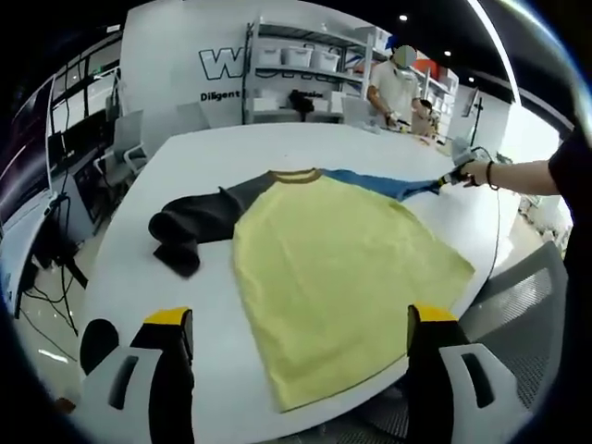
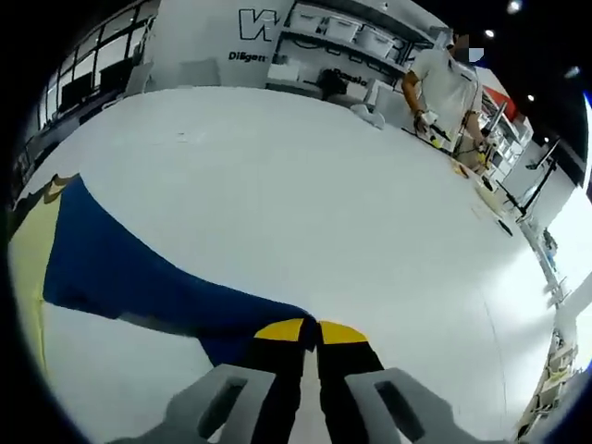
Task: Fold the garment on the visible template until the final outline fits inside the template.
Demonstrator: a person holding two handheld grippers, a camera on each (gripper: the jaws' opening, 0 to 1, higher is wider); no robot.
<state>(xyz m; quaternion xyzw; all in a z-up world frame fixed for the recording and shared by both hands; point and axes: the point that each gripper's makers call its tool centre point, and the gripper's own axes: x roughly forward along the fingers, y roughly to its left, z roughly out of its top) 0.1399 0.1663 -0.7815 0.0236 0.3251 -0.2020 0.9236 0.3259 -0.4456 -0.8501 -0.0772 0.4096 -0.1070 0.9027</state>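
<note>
with the right gripper (image 2: 311, 331) clamped on the blue sleeve (image 2: 139, 273) at 6 o'clock and the left gripper (image 1: 301, 319) gaping idle, carry that sleeve flat across the yellow body (image 1: 333, 268) without dragging it.

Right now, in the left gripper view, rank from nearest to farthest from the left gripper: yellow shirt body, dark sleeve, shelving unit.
1. Yellow shirt body, just ahead of the left gripper.
2. Dark sleeve, farther, leftward.
3. Shelving unit, beyond the table.
</note>
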